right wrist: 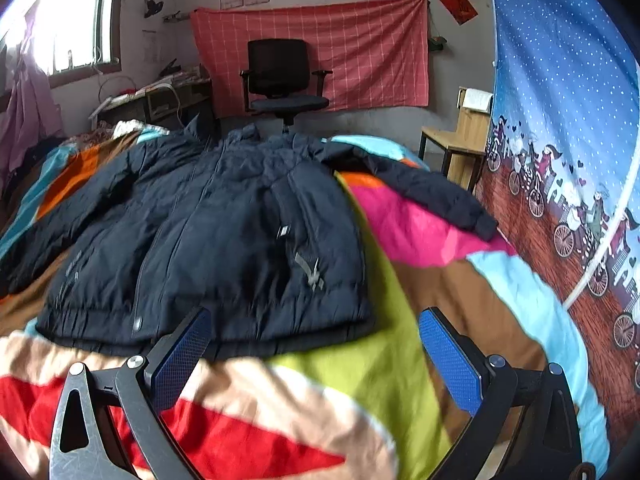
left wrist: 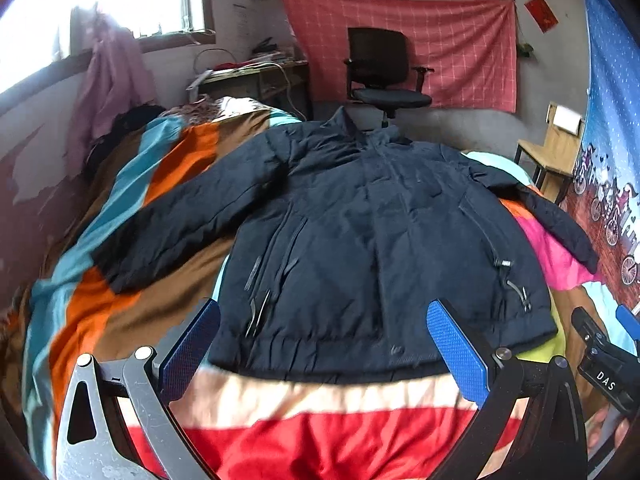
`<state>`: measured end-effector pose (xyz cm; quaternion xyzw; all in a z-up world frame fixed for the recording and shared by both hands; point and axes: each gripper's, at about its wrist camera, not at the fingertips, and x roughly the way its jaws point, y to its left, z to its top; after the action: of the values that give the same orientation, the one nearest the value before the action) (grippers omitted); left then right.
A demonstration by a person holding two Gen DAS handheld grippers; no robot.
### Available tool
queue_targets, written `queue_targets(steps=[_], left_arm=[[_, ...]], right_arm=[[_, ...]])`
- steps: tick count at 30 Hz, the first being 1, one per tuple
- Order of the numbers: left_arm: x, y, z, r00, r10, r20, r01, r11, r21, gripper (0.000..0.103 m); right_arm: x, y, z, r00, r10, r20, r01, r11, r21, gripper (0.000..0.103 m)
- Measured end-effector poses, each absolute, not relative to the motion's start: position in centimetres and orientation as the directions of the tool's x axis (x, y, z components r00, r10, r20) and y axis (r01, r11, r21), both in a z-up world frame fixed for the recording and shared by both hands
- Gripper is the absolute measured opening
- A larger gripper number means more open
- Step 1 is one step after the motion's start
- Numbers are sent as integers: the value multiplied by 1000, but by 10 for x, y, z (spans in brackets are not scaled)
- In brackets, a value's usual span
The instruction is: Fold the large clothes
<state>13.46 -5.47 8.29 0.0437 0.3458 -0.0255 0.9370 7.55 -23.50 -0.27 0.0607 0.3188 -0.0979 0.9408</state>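
A dark navy padded jacket (left wrist: 360, 240) lies spread front-up on a bed with a multicoloured striped blanket (left wrist: 320, 432), both sleeves out to the sides and the collar at the far end. My left gripper (left wrist: 324, 344) hangs open just before the jacket's hem, with nothing between its blue pads. In the right wrist view the same jacket (right wrist: 208, 240) fills the left and middle. My right gripper (right wrist: 316, 344) is open near the hem's right corner, above the blanket (right wrist: 360, 380). The right gripper's body (left wrist: 604, 360) also shows at the right edge of the left wrist view.
A black office chair (left wrist: 384, 76) stands beyond the bed before a red checked cloth on the wall. A cluttered desk (left wrist: 256, 76) sits under the window at the left. A wooden chair (right wrist: 460, 140) and a blue patterned curtain (right wrist: 560, 120) are at the right.
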Motion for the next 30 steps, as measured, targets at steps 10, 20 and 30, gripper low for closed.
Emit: queue_targets(steps=[10, 20, 30], left_arm=[[245, -129, 86, 683, 18, -730, 236, 941, 244, 102], [382, -201, 34, 661, -112, -742, 397, 891, 219, 101], [495, -264, -19, 696, -75, -715, 338, 912, 233, 101]], right_arm=[[139, -300, 15, 785, -168, -596, 304, 943, 135, 103], [221, -396, -29, 697, -235, -677, 527, 809, 261, 103], [249, -489, -88, 739, -155, -656, 619, 541, 569, 103]])
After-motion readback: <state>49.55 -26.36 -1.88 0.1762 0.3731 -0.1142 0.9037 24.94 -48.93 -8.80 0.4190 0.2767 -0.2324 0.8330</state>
